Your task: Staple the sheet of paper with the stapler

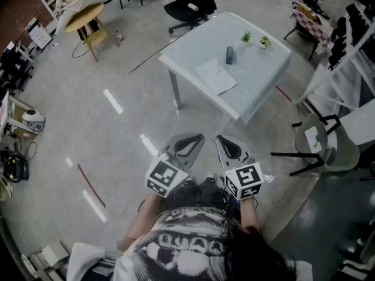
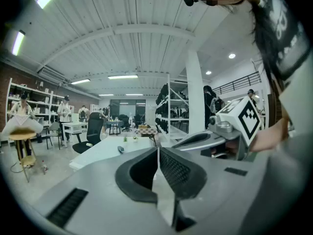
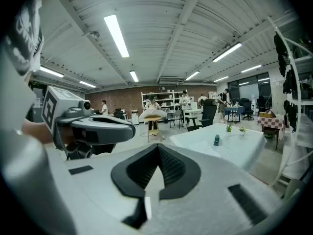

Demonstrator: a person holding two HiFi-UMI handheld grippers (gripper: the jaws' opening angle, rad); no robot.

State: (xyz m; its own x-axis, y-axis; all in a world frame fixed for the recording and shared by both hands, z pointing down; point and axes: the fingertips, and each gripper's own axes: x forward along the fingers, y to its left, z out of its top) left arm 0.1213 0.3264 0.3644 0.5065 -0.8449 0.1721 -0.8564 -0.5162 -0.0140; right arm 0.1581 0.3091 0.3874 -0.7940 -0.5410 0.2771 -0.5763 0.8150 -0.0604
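Note:
A white sheet of paper lies on the white table, with the dark stapler standing just behind it. My left gripper and right gripper are side by side close to my body, well short of the table, over the floor. Both point roughly level toward the table. Each has its jaws pressed together with nothing between them. In the left gripper view the jaws meet at the left gripper, and the stapler is small and far off. The right gripper faces the stapler on the table.
Two small potted plants stand at the table's far side. A black office chair is behind the table, a wooden stool at far left, a folding chair at right. Red tape strips mark the floor.

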